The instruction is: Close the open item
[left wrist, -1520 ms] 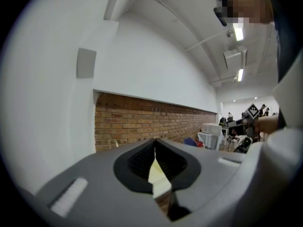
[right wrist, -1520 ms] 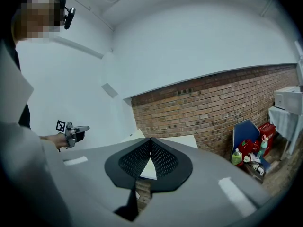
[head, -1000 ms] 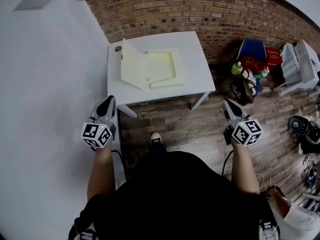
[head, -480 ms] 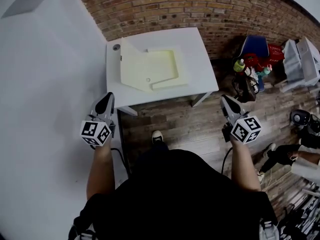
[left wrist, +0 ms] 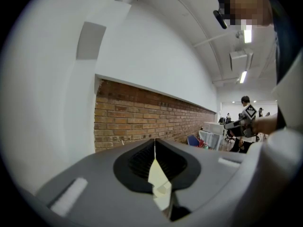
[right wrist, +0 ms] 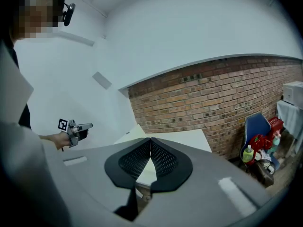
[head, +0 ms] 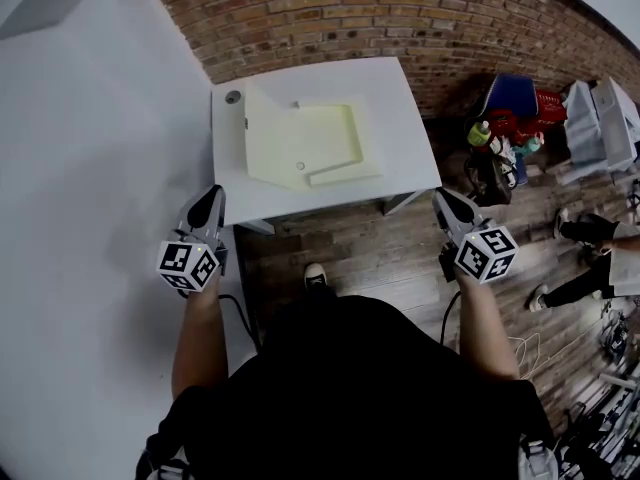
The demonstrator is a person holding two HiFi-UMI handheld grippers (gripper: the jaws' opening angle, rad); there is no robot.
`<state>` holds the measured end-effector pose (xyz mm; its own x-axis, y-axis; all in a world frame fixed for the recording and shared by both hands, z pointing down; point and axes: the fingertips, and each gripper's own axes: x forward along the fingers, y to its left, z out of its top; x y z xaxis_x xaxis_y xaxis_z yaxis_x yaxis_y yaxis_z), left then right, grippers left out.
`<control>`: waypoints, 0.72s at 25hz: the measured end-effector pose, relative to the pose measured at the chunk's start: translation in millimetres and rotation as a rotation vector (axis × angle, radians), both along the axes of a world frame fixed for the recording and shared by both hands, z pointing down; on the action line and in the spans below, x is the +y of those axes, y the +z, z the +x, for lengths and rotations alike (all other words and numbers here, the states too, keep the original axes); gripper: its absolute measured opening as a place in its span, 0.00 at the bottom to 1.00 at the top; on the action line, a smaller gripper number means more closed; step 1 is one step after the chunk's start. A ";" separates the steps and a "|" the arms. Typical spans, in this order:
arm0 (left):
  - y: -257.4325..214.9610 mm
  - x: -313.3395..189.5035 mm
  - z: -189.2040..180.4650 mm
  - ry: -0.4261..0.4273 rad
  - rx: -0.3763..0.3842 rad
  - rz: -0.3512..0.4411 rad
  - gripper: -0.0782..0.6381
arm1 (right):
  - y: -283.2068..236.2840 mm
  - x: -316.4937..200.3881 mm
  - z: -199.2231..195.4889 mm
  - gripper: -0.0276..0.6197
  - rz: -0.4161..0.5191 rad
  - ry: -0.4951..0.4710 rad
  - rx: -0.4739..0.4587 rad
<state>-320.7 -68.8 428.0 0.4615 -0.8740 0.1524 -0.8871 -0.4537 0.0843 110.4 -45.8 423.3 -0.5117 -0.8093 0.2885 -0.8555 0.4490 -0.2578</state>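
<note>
In the head view you stood before one white table [head: 400,108] at 12 o'clock. One pale box [head: 325,138] lay open on it, the lid lifted on the box's 9 o'clock side, and one small round fitting [head: 233,96] sat at the table's 10 o'clock corner. You held two grippers short of the table's near edge, well apart from the box. The left gripper [head: 209,200] was at 9 o'clock and the right gripper [head: 442,200] at 3 o'clock, and each carried one marker cube. One shoe [head: 313,275] showed on the wood floor [head: 350,243] between them. At 2 o'clock there was one blue seat [head: 508,93], one red basket [head: 545,108] and one green bottle [head: 479,134] against the brick wall [head: 400,18]

In the left gripper view the two jaws were pressed together, tips meeting with nothing pinched. A pale sliver of the box showed in the gap below the tips at 6 o'clock. The brick wall ran behind, your right gripper sat at 3 o'clock, and two strip lights [left wrist: 245,34] hung at 1 o'clock

In the right gripper view its two jaws also met at the tips, gripping nothing. The white table lay straight beyond them at 12 o'clock, your left gripper was at 9 o'clock, and the blue seat and green bottle were at 4 o'clock
</note>
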 end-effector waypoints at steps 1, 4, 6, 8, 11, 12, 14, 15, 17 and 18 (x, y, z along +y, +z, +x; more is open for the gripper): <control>0.5 -3.4 -1.7 0.004 0.002 -0.002 0.12 | 0.9 -1.6 -1.7 0.05 -0.007 0.004 0.003; 2.2 -14.5 -7.1 0.017 0.010 -0.005 0.12 | 0.4 -8.1 -8.2 0.05 -0.017 0.013 0.008; 3.0 -22.1 -11.9 0.025 0.016 -0.006 0.12 | -1.7 -12.8 -14.4 0.05 -0.018 0.013 0.007; 3.1 -28.2 -16.1 0.031 0.021 -0.006 0.12 | -3.9 -16.0 -20.8 0.05 -0.021 0.008 0.005; 1.1 -35.1 -22.4 0.036 0.026 -0.002 0.12 | -4.5 -19.1 -30.1 0.05 -0.029 -0.001 0.006; 0.7 -37.1 -24.8 0.038 0.027 0.000 0.12 | -4.0 -20.0 -33.3 0.05 -0.032 -0.003 0.006; 1.4 -41.1 -29.8 0.041 0.032 0.002 0.12 | -2.4 -23.1 -39.8 0.05 -0.034 -0.004 0.008; 2.1 -43.1 -32.1 0.044 0.035 0.002 0.12 | -1.6 -25.7 -43.3 0.05 -0.035 -0.006 0.009; 3.7 -46.9 -35.6 0.054 0.041 0.001 0.12 | -1.4 -32.1 -50.7 0.05 -0.035 -0.010 0.008; 4.5 -48.8 -37.0 0.059 0.041 -0.001 0.12 | -1.9 -35.4 -54.3 0.05 -0.034 -0.012 0.007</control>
<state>-357.7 -117.6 432.5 0.5177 -0.8452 0.1329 -0.8549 -0.5048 0.1200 56.1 -81.2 421.4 -0.5191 -0.7926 0.3199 -0.8520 0.4503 -0.2669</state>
